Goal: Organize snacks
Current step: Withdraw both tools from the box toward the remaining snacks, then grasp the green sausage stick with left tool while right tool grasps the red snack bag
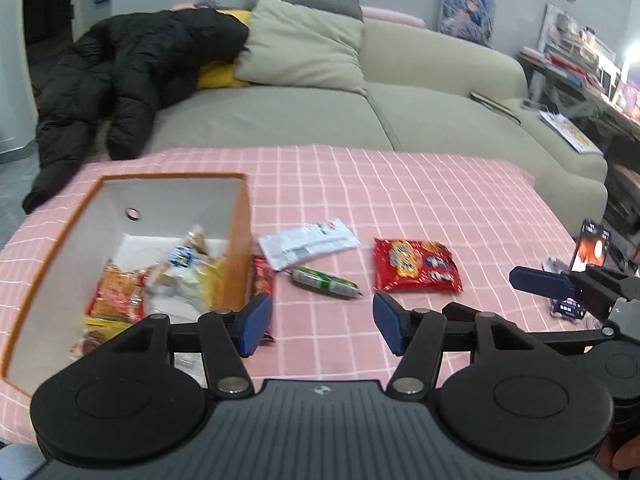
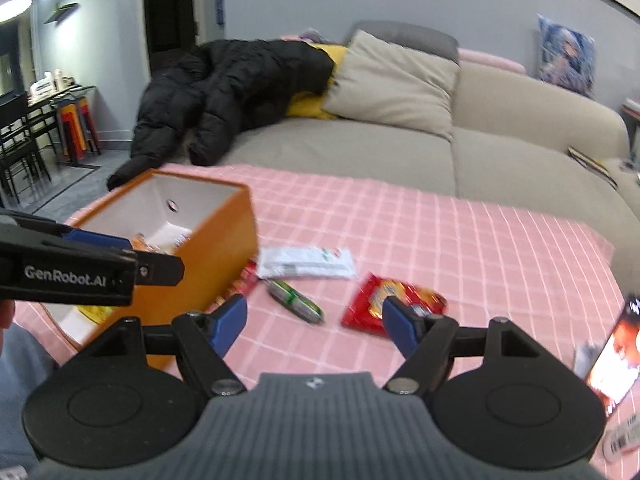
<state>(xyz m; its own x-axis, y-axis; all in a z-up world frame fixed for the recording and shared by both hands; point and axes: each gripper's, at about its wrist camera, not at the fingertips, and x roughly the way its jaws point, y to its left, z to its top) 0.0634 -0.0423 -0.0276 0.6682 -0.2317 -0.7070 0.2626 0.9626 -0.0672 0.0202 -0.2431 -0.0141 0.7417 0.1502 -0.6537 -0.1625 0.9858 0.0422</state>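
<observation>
An orange box (image 1: 236,248) (image 2: 208,276) with a white inside stands at the table's left and holds several snack packets (image 1: 160,284). On the pink checked cloth beside it lie a white packet (image 1: 308,242) (image 2: 306,263), a green sausage-shaped snack (image 1: 326,282) (image 2: 296,300), a red biscuit bag (image 1: 416,266) (image 2: 384,302) and a red packet (image 1: 264,278) (image 2: 240,284) against the box's side. My left gripper (image 1: 320,326) is open and empty, just short of the green snack. My right gripper (image 2: 314,324) is open and empty, near the red bag.
A phone (image 1: 592,250) (image 2: 616,356) with a lit screen stands at the table's right edge. A beige sofa (image 1: 420,96) with a cushion and a black jacket (image 1: 132,80) runs behind the table. Dining chairs (image 2: 20,144) stand far left.
</observation>
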